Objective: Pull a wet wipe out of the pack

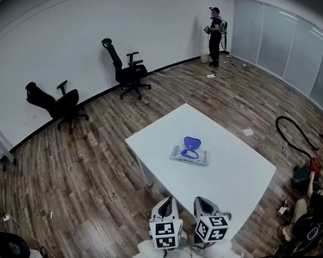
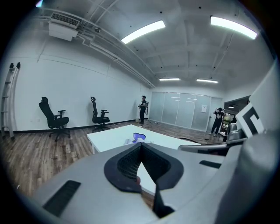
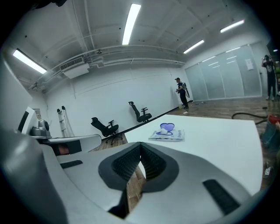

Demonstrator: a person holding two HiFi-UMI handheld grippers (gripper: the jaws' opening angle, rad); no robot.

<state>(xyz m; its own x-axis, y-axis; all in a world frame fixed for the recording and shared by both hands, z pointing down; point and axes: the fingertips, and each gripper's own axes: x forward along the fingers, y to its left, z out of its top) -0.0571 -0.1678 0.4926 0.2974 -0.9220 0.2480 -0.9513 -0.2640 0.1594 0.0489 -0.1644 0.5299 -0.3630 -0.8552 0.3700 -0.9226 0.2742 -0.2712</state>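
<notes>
White table at centre frame holds the wipe pack, nothing pulled yet; low in frame, left tongs and right tongs are pressed together, empty.

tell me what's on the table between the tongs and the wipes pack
Nothing. The head view shows only bare white table between the wipes pack and both the left tongs and the right tongs.

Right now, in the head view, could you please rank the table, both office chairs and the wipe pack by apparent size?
1. table
2. left chair, right chair: look alike
3. wipe pack
</notes>
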